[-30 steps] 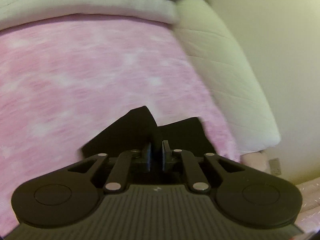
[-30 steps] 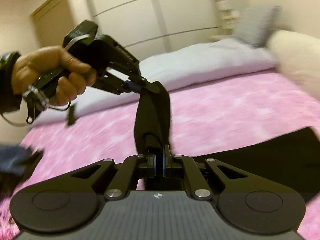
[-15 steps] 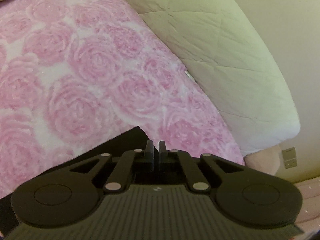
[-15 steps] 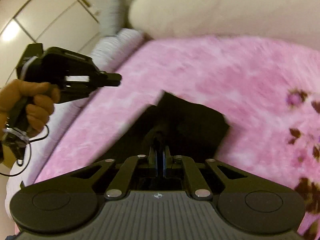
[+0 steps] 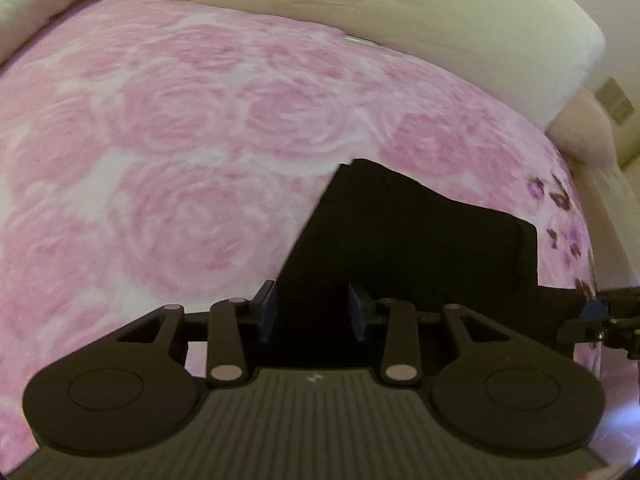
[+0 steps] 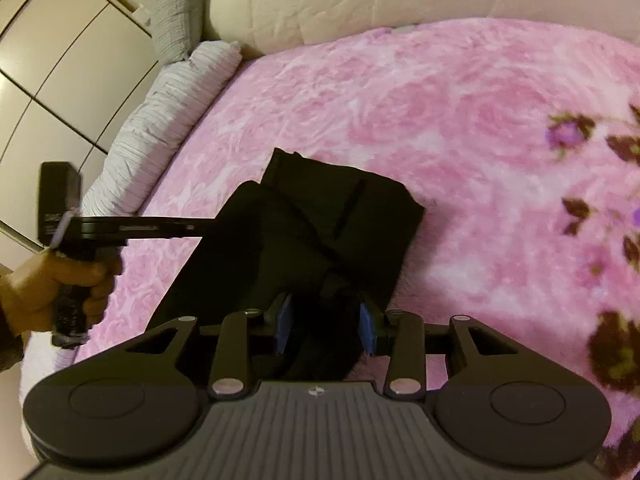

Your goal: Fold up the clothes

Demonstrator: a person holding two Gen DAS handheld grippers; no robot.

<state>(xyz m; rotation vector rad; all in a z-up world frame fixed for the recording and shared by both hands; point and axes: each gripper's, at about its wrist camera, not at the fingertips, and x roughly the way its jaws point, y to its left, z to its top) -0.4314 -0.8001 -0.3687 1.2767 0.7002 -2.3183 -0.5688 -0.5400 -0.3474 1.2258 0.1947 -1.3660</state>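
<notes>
A black garment (image 5: 416, 240) lies folded over on the pink rose-patterned blanket (image 5: 180, 152); it also shows in the right wrist view (image 6: 320, 224). My left gripper (image 5: 312, 312) is open, its jaws apart over the garment's near edge. My right gripper (image 6: 325, 330) is open too, jaws apart with a bunch of the black cloth lying between them. The left gripper, held in a hand, also appears in the right wrist view (image 6: 200, 226) at the garment's left edge. The right gripper's tip shows in the left wrist view (image 5: 596, 312).
A cream quilted duvet (image 5: 400, 12) runs along the far side of the bed. A white ribbed pillow (image 6: 160, 120) and a grey pillow (image 6: 176, 12) lie at the head end. Wardrobe doors (image 6: 60, 48) stand beyond. The blanket has dark flowers (image 6: 616, 344) near its edge.
Both grippers were shut on the black garment, lifted it, and carried it down onto the blanket. Now both have opened and the garment lies folded on the bed.
</notes>
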